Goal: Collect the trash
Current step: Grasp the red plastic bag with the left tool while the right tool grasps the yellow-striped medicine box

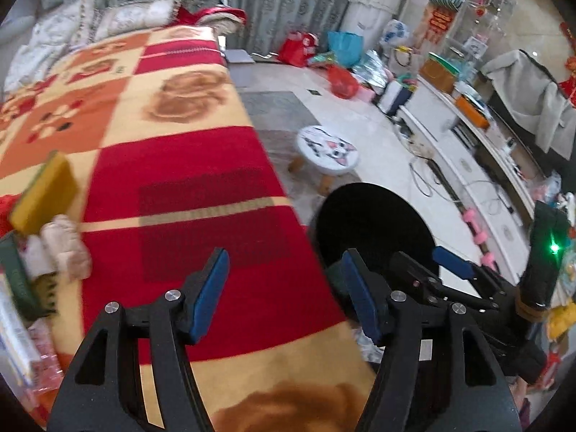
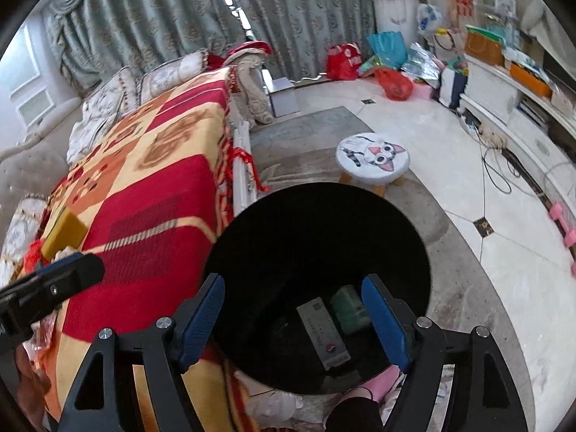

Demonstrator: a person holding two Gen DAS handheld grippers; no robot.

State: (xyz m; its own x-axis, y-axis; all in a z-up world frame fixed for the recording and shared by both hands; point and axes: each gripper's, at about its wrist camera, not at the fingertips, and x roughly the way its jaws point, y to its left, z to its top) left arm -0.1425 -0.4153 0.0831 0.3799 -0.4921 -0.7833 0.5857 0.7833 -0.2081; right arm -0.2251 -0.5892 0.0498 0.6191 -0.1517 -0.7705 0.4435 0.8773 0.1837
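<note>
Patterned blanket, black bin beside it, cat stool beyond, both tongs gaping, empty

A big round black bin stood on the floor right beside the table with the red and yellow cloth; deep inside it lay a long flat white box and, just beside that, a small green pack. On the cloth, near its far edge from the bin, a yellow sponge sat tilted up, and a crumpled pale tissue lay just beside it; both looked blurry.
</note>
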